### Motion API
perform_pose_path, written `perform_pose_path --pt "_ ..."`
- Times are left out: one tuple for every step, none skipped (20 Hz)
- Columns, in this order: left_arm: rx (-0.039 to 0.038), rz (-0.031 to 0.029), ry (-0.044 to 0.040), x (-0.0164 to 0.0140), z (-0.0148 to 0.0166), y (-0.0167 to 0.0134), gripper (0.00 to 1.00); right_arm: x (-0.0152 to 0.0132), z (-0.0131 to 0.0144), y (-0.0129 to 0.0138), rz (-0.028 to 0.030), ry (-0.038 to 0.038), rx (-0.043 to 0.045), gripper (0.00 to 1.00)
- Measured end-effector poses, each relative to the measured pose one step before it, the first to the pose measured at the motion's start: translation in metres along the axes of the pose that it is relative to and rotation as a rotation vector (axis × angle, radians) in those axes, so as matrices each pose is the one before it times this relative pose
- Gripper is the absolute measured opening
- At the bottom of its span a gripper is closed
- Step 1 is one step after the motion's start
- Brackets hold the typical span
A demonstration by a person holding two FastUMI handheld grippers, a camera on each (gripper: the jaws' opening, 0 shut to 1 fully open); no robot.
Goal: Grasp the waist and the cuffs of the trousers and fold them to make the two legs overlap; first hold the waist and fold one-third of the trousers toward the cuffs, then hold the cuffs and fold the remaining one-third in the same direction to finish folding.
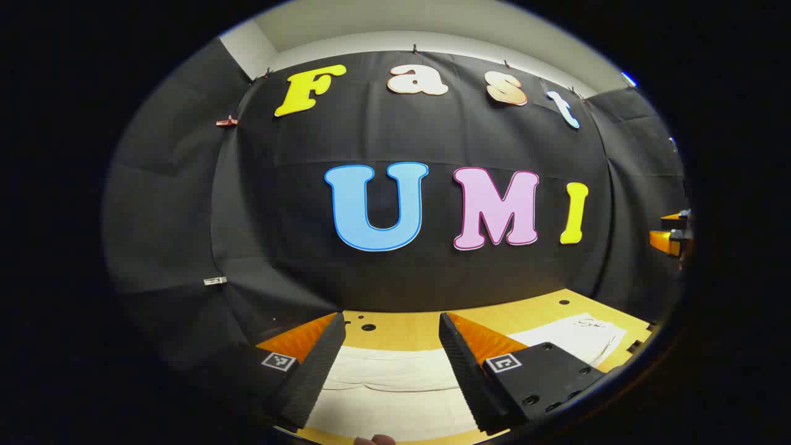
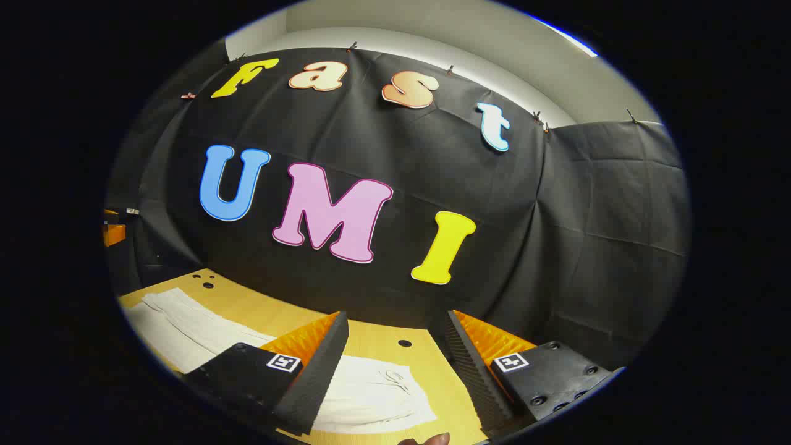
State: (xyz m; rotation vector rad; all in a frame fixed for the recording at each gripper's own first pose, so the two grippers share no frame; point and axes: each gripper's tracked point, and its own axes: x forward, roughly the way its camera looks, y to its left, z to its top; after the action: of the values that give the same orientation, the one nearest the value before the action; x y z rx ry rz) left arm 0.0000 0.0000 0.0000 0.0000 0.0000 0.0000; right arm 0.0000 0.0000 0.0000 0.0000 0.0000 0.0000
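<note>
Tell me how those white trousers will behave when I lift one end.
The white cloth trousers lie flat with soft creases on the wooden table, so they will probably droop and sag. They look thin, likely light, and may slide.

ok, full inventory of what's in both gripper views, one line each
trousers: 1, white, lying flat on the table; one end below the left gripper, the other end below the right gripper
table: 1, light wood with small dark holes, under the trousers, up against the booth wall
booth wall: 1, black cloth, behind and at the sides of the table
room wall: pale, above the cloth
left gripper: 1, jaws open, above the trousers
right gripper: 1, jaws open, above the trousers and bare table
fingertip: 1, at the bottom edge of the right gripper view
</note>
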Motion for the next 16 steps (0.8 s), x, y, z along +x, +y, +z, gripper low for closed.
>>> perform_pose_path --pt "0.00971 -0.00203 0.00781 -0.00135 -0.00266 0.00115 0.96 -0.00056 -0.00295 0.00069 0.00251 0.00547 -0.00709 0.97" --pt "0.00559 -0.00487 0.01135 -0.00271 -0.00599 0.00102 0.95 -0.00102 -0.00217 0.00083 0.00449 0.00741 -0.00784 0.97" --pt "0.00688 -0.00208 0.00615 -0.00128 -0.00268 0.00105 0.95 0.00006 -0.00163 0.00063 0.00374 0.00716 -0.00652 0.97" --pt "0.00765 -0.00290 0.00471 0.00194 -0.00352 0.00193 0.95 -0.00043 -0.00189 0.00062 0.00267 0.00626 -0.00701 0.97" --pt "0.00858 -0.00009 0.00423 -0.00234 -0.00333 0.00298 0.95 -0.00107 -0.00125 0.00070 -0.00178 0.00272 -0.00693 0.97" --pt "0.00846 0.00012 0.00654 -0.00113 -0.00254 0.00232 0.95 -0.00151 -0.00096 0.00032 0.00180 -0.00020 -0.00471 0.97" --pt "0.00682 0.00034 0.00842 -0.00180 -0.00332 0.00312 0.95 -0.00131 -0.00137 0.00189 0.00410 0.00393 -0.00481 0.97" --pt "0.00561 -0.00120 0.00882 -0.00179 -0.00508 0.00315 0.95 -0.00097 -0.00250 0.00138 0.00611 0.00351 -0.00499 0.97" --pt "0.00656 -0.00167 0.00777 -0.00172 -0.00414 0.00142 0.95 -0.00114 -0.00250 0.00098 0.00315 0.00561 -0.00813 0.97" --pt "0.00689 -0.00261 0.00621 -0.00185 -0.00502 0.00107 0.95 -0.00107 -0.00259 0.00061 0.00238 0.00654 -0.00900 0.97" --pt "0.00632 -0.00560 0.00540 -0.00249 -0.00270 0.00021 0.95 -0.00123 -0.00276 -0.00082 -0.00164 0.00490 -0.00751 0.97" --pt "0.00801 -0.00405 0.00764 -0.00264 -0.00493 0.00070 0.95 -0.00116 -0.00193 -0.00106 -0.00155 0.00428 -0.00760 0.97" --pt "0.00904 -0.00582 0.01201 -0.00215 -0.00459 0.00042 0.96 -0.00124 -0.00259 -0.00016 -0.00105 0.00429 -0.01015 0.97" --pt "0.01431 -0.00671 0.01149 -0.00227 -0.00738 0.00098 0.96 -0.00186 -0.00287 -0.00041 0.00214 0.00527 -0.01438 0.97" --pt "0.02381 -0.01061 0.01247 -0.00182 -0.00661 -0.00066 0.96 -0.00123 -0.00507 0.00018 0.00438 0.00661 -0.02808 0.97" --pt "0.03228 -0.02146 0.01485 -0.00128 -0.01152 -0.00299 0.96 -0.00128 -0.00572 -0.00044 0.00543 0.00748 -0.04453 0.97"
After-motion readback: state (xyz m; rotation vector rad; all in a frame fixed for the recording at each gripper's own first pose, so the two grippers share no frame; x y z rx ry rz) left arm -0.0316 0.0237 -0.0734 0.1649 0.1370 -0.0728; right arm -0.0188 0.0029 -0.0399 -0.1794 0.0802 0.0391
